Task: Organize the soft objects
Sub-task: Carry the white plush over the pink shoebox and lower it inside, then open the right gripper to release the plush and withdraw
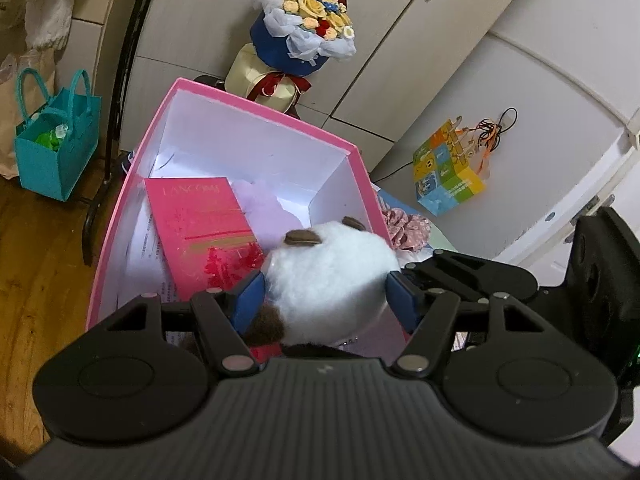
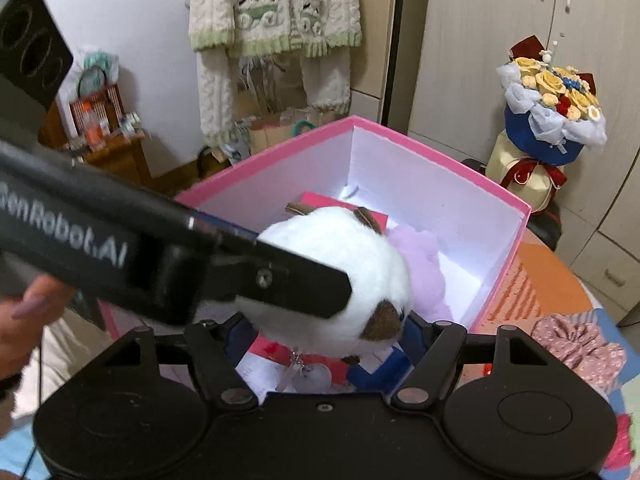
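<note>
A round white plush toy (image 1: 332,276) with brown ears sits between the blue pads of my left gripper (image 1: 326,296), which is shut on it over the pink box (image 1: 256,104). In the right wrist view the same plush (image 2: 340,272) hangs above the box (image 2: 440,156), with the left gripper's black finger (image 2: 280,276) across it. My right gripper (image 2: 320,344) is open just below the plush, its blue pads apart. Inside the box lie a red Lancôme carton (image 1: 204,228) and a lilac soft item (image 2: 420,264).
A pink floral scrunchie (image 2: 576,344) lies on the patterned cloth right of the box. A flower bouquet (image 1: 308,28) stands behind by the wardrobe. A teal bag (image 1: 56,148) sits on the wood floor at left. A colourful cube box (image 1: 448,168) lies at right.
</note>
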Motion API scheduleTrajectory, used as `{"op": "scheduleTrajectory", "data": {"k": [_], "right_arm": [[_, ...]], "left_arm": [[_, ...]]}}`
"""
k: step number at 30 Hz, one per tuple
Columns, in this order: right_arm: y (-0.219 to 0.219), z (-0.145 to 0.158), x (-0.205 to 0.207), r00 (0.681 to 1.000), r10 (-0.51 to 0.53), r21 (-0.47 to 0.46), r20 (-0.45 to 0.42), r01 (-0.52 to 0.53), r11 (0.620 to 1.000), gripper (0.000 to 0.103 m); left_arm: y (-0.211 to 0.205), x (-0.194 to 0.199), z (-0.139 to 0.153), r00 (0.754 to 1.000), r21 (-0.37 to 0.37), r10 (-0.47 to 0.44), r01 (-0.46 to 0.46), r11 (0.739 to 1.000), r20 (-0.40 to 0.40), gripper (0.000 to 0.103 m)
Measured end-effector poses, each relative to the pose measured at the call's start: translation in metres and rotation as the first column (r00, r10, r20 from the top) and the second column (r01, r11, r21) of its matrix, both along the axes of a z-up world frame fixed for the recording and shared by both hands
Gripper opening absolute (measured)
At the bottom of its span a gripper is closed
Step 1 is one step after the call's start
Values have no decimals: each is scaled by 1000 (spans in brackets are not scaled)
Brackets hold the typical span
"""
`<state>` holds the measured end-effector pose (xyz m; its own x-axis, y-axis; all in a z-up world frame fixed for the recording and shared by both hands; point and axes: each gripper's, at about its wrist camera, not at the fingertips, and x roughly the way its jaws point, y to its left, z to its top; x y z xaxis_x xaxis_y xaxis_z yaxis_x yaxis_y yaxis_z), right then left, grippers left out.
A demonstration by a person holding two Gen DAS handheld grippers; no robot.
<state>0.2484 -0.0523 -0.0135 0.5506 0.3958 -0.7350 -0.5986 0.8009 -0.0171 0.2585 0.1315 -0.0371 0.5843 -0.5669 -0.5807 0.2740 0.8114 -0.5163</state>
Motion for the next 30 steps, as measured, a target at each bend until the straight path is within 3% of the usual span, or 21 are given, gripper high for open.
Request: {"op": "scheduleTrajectory", "data": {"k": [9,16,30], "right_arm": [[-6,1,-5,997,-67,17,31,67,998,88],[-15,8,-24,995,-87,26,57,86,996,88],[-36,52,-100,985,-62,17,162,61,998,88]], "left_arm": [[-12,-6,-1,1000,-38,-24,24,999,-14,67],[-5,-40,29,994,42,12,-16,999,106,69],[-13,-124,82,980,179,-50,15,984,194,70]]}}
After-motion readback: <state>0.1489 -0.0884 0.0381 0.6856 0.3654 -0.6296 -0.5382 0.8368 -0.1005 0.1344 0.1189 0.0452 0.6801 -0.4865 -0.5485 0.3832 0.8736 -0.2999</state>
